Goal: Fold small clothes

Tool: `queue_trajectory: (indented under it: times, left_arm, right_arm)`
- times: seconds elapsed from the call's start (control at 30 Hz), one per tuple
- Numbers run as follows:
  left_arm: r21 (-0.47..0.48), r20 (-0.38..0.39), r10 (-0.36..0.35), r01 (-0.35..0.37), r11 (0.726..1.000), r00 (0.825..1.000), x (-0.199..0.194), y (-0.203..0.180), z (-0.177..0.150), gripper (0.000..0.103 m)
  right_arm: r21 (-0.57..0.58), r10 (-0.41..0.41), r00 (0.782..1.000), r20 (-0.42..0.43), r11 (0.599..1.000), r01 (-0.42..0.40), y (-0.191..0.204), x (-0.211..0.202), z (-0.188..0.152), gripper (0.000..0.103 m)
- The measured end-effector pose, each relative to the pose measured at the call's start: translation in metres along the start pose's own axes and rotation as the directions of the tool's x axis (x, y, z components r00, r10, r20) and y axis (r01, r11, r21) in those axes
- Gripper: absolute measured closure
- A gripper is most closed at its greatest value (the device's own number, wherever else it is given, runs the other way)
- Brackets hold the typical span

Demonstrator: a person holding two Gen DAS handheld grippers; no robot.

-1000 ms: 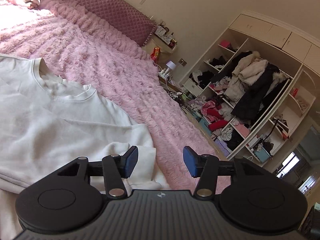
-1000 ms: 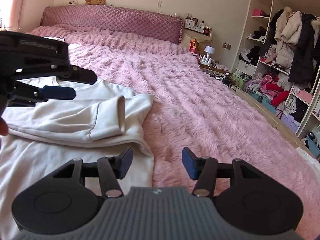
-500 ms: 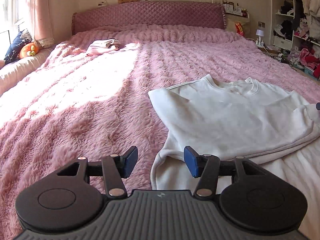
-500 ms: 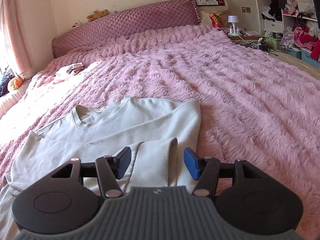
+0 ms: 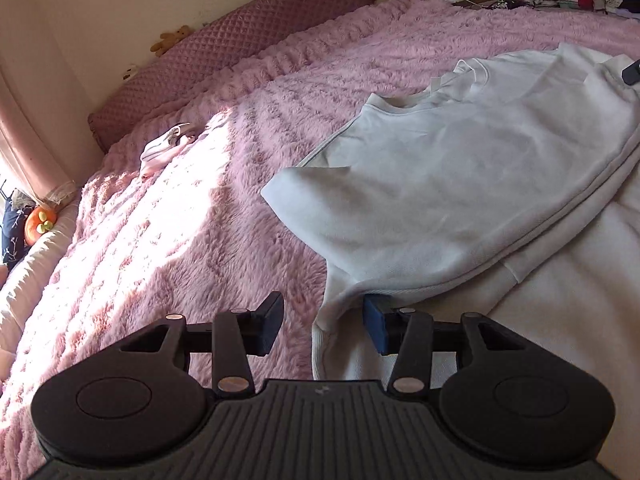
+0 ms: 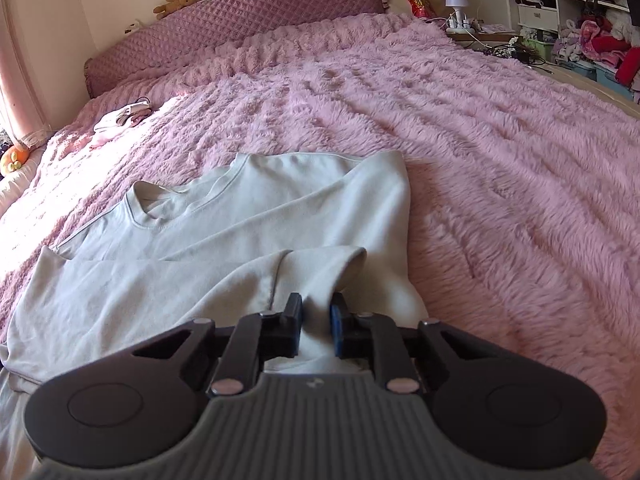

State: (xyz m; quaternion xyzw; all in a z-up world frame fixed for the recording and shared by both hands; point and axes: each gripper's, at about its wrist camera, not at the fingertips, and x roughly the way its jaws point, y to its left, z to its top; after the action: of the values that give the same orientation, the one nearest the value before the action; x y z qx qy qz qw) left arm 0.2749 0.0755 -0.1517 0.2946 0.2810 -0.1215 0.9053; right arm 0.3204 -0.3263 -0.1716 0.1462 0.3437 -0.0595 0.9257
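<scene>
A white sweatshirt [image 5: 480, 168] [image 6: 260, 220] lies flat on the pink fluffy blanket [image 5: 180, 240] [image 6: 500, 160], neck towards the headboard, with a sleeve folded across its body. My left gripper [image 5: 324, 328] is low at the garment's near left corner. Its jaws are closing, the cloth's edge lies between them, and the left pad [image 5: 272, 320] still stands apart over the blanket. My right gripper [image 6: 316, 320] is at the near right side. Its jaws are closing and pinch a raised fold of the white cloth between the pads.
A small pale garment [image 5: 168, 148] [image 6: 120, 118] lies far up the bed on the left. The quilted purple headboard [image 6: 240, 20] runs along the wall. A nightstand with a lamp [image 6: 456, 4] and shelves full of clothes [image 6: 592, 40] stand to the right.
The left gripper has rolled and come down to the sweatshirt's near left edge, its jaws narrowing. The right gripper's jaws have gone from wide apart to pinching a fold of cloth.
</scene>
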Motion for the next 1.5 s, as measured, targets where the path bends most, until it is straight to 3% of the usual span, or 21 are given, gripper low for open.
queue_trajectory:
  times: [0.03,0.1,0.13,0.2,0.3,0.4,0.5,0.57,0.67,0.73,0.8,0.83,0.97,1.1,1.23,1.3,1.5]
  left_arm:
    - [0.025,-0.003,-0.015,0.015,1.000,1.000,0.000,-0.004,0.001,0.076]
    - [0.057,-0.023,-0.046,0.048,0.997,0.999,0.003,-0.011,0.000,0.099]
    - [0.063,-0.015,-0.034,0.035,0.997,0.999,0.001,-0.014,-0.001,0.100]
    - [0.035,0.030,0.010,-0.011,0.999,1.000,-0.003,-0.009,-0.002,0.100]
    - [-0.147,0.076,0.065,-0.053,0.988,0.995,-0.018,0.013,-0.003,0.100]
    - [-0.228,0.038,0.059,-0.049,0.972,0.998,-0.015,0.021,-0.010,0.100]
    - [-0.237,-0.034,0.028,-0.035,0.971,0.999,0.001,0.012,-0.020,0.100]
    - [-0.232,-0.041,0.016,-0.025,0.972,0.999,0.003,0.005,-0.023,0.100]
    - [-0.212,-0.045,0.006,-0.016,0.977,0.999,0.001,0.003,-0.023,0.100]
    - [-0.199,-0.044,-0.002,-0.007,0.980,0.999,0.000,0.003,-0.023,0.100]
    - [-0.199,-0.034,0.002,-0.009,0.980,0.999,-0.006,0.007,-0.021,0.098]
    - [-0.207,-0.030,0.007,-0.014,0.978,1.000,-0.010,0.010,-0.020,0.094]
    - [-0.276,0.037,0.031,-0.020,0.961,0.999,-0.036,0.018,-0.017,0.089]
    - [-0.363,0.105,-0.002,0.040,0.931,0.994,-0.043,0.022,-0.006,0.078]
    - [-0.438,0.112,-0.053,0.097,0.894,0.992,-0.024,0.022,0.002,0.078]
    - [-0.472,0.083,-0.072,0.103,0.875,0.994,-0.012,0.022,0.002,0.078]
    - [-0.533,-0.014,-0.113,0.089,0.841,0.993,0.007,0.019,-0.017,0.078]
  right_arm:
    - [-0.003,0.000,1.000,0.003,1.000,0.000,0.000,0.000,-0.001,0.096]
    - [0.003,0.001,1.000,0.008,1.000,-0.001,-0.001,-0.002,-0.001,0.100]
    - [0.011,0.002,1.000,0.012,1.000,-0.002,-0.001,-0.003,-0.002,0.101]
    - [0.032,0.003,1.000,0.027,0.999,-0.004,-0.002,-0.009,0.000,0.102]
    - [0.050,0.010,0.997,0.078,0.999,-0.014,-0.001,-0.027,0.005,0.102]
    - [0.057,0.009,0.993,0.118,0.998,-0.015,0.001,-0.042,0.005,0.102]
    - [0.081,-0.012,0.998,0.070,0.997,0.006,-0.002,-0.036,-0.004,0.102]
    - [0.091,-0.049,0.999,0.008,0.995,0.049,-0.007,-0.019,-0.018,0.102]
    - [0.115,-0.056,0.998,-0.004,0.992,0.056,-0.014,-0.011,-0.031,0.102]
    - [0.119,-0.056,0.998,0.003,0.991,0.055,-0.014,-0.013,-0.031,0.099]
    - [0.142,-0.042,0.999,0.015,0.989,0.039,-0.016,-0.021,-0.028,0.086]
    - [0.144,-0.033,0.999,0.028,0.989,0.029,-0.017,-0.027,-0.027,0.085]
    - [0.148,0.000,0.997,0.073,0.989,-0.010,-0.023,-0.058,-0.027,0.078]
    - [0.150,0.044,0.999,0.009,0.988,-0.045,-0.025,-0.061,-0.038,0.076]
    - [0.164,0.051,0.998,-0.031,0.985,-0.045,-0.025,-0.049,-0.049,0.075]
    - [0.206,0.076,0.996,-0.040,0.976,-0.066,-0.028,-0.047,-0.050,0.100]
    - [0.183,0.038,0.999,-0.027,0.982,-0.033,-0.026,-0.058,-0.052,0.101]
